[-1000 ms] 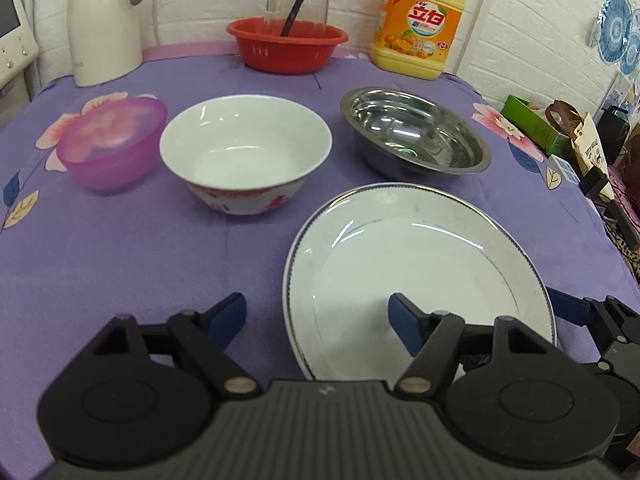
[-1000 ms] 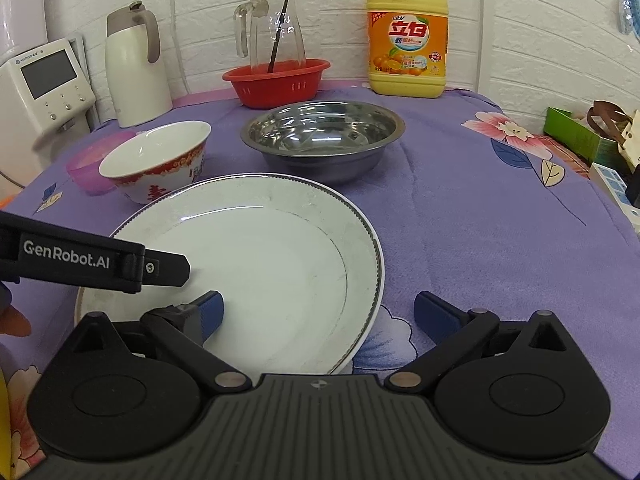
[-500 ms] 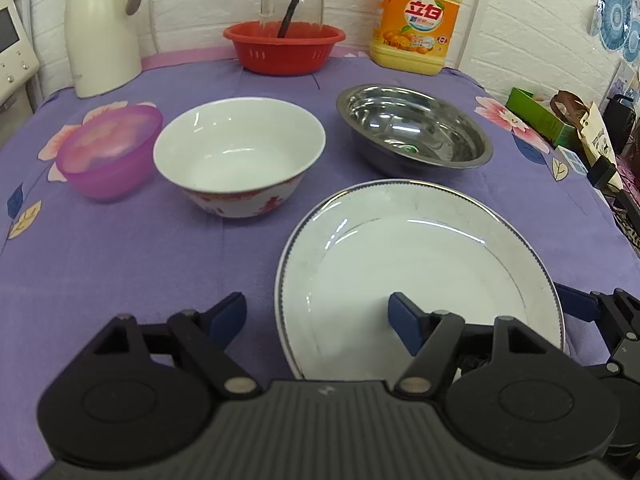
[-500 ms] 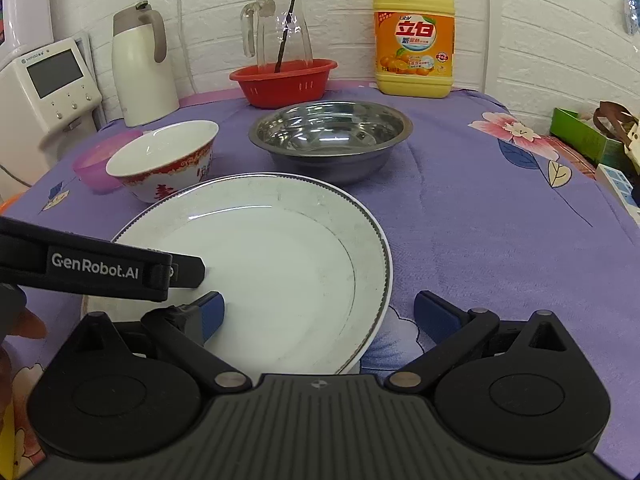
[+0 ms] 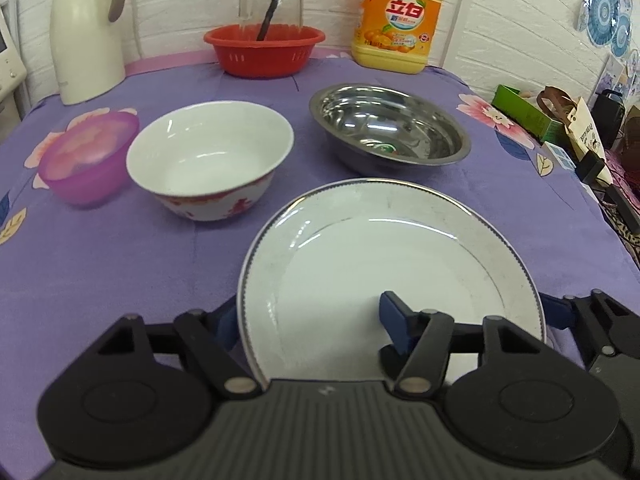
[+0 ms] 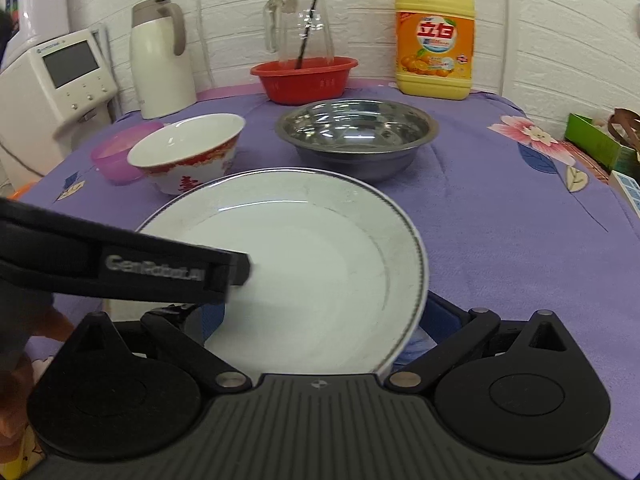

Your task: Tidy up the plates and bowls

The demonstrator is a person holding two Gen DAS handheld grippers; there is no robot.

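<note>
Straddling the near rim of the plate (image 5: 392, 248) from two sides. Left gripper (image 5: 311, 320) set over the near-left edge, spread wide and not clamped: one blue pad tucked outside and under the rim, the other over the plate's white well. Right gripper (image 6: 324, 316) set likewise over the near-right edge, also spread wide, with its inner pad above the well and its outer pad behind and below the rim. Placed this way, by judgement, to share the load of a wide, shallow, slippery dish and to prevent tipping once pinched.

Cannot tell whether the plate lies flat on the purple tablecloth (image 5: 100, 260) or is tilted up at the near edge.

Located nearest of all the dishes, in front of the rest. Beyond it, set apart in a row: purple bowl (image 5: 88, 156), white bowl (image 5: 208, 160) with red pattern, steel basin (image 5: 388, 132). None nested, so sorting judged barely begun.

Recommended next: close both pairs of pads on the rim evenly before lifting. Avoid uneven closing; risk of the glazed edge sliding out. Keep clear of the white bowl, near the plate's far-left rim.
</note>
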